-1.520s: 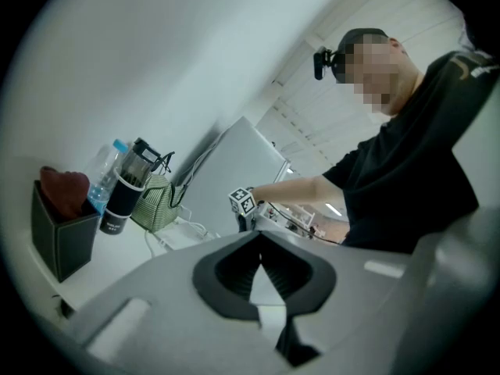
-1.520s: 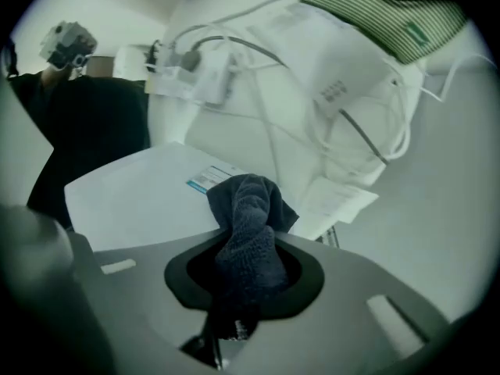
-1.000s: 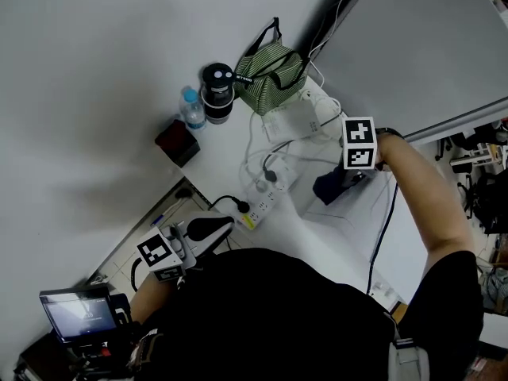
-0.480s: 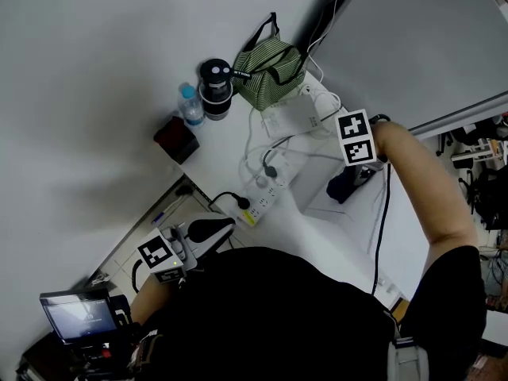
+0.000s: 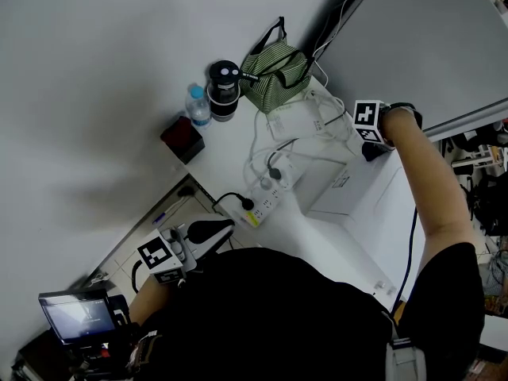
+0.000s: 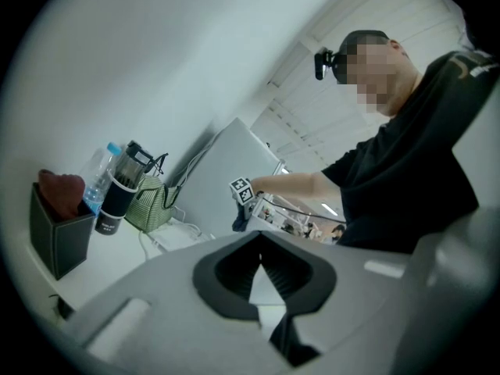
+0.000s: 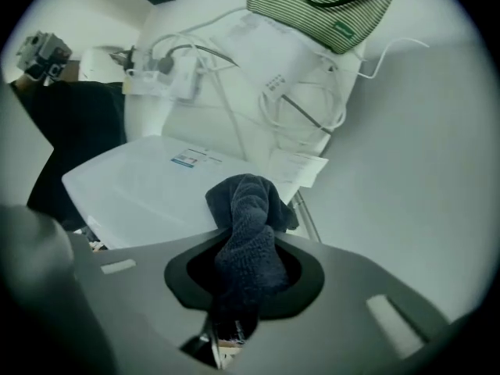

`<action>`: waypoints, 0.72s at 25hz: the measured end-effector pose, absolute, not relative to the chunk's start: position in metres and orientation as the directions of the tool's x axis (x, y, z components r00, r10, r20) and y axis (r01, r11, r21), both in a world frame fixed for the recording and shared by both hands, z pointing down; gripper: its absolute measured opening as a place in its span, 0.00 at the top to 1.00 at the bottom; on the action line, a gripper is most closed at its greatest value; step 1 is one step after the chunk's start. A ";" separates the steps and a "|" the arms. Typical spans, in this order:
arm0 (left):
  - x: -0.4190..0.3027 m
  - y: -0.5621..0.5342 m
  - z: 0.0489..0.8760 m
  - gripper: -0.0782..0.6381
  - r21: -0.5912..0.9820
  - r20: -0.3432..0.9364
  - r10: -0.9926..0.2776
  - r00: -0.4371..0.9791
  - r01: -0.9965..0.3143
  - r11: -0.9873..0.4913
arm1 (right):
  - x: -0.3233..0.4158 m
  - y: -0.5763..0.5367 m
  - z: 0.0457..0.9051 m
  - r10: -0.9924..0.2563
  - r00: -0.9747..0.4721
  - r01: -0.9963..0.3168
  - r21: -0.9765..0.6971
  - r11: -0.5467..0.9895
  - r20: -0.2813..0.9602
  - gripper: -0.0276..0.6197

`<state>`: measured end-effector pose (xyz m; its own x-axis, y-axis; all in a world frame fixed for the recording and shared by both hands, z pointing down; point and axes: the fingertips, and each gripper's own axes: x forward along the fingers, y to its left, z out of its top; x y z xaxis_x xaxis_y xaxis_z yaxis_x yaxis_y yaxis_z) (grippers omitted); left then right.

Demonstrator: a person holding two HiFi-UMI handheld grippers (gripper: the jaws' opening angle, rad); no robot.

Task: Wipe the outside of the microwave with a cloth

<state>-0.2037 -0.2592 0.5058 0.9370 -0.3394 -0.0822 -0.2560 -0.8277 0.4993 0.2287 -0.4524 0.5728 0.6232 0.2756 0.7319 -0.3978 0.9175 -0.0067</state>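
The white microwave stands on the white table, its top seen as a pale slab in the right gripper view. My right gripper reaches over the far corner of that top, shut on a dark blue cloth whose bunched end hangs past the jaws onto the microwave's edge. The cloth shows just under the marker cube. My left gripper is held low by my body, off the table's near edge, its jaws together and holding nothing. The left gripper points toward the table.
A green striped bag, a black tumbler, a water bottle and a dark box sit by the wall. A power strip and white cables lie left of the microwave. A grey panel stands behind.
My right gripper has carried the cloth across the microwave's top, from its middle to the far corner near the grey panel. The left gripper has stayed where it was.
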 end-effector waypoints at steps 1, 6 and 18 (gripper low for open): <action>-0.204 -0.259 0.507 0.89 0.498 -0.082 -0.338 0.937 -0.256 -0.829 | 0.234 -0.459 0.570 0.225 0.657 -0.376 0.054 0.925 0.720 0.85; -0.194 -0.261 0.497 0.89 0.486 -0.089 -0.315 0.945 -0.235 -0.842 | 0.225 -0.462 0.559 0.031 0.681 -0.304 0.244 0.921 0.731 0.85; -0.104 -0.238 0.443 0.89 0.412 -0.103 -0.166 0.981 -0.110 -0.905 | 0.012 -0.259 0.467 0.318 -0.539 -0.098 -0.434 0.896 0.780 0.85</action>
<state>-0.1040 -0.2380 0.4434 0.9807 -0.1663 -0.1026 -0.1104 -0.9046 0.4117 0.0117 -0.2591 0.4674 -0.5393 0.3184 0.7796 -0.0985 0.8956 -0.4338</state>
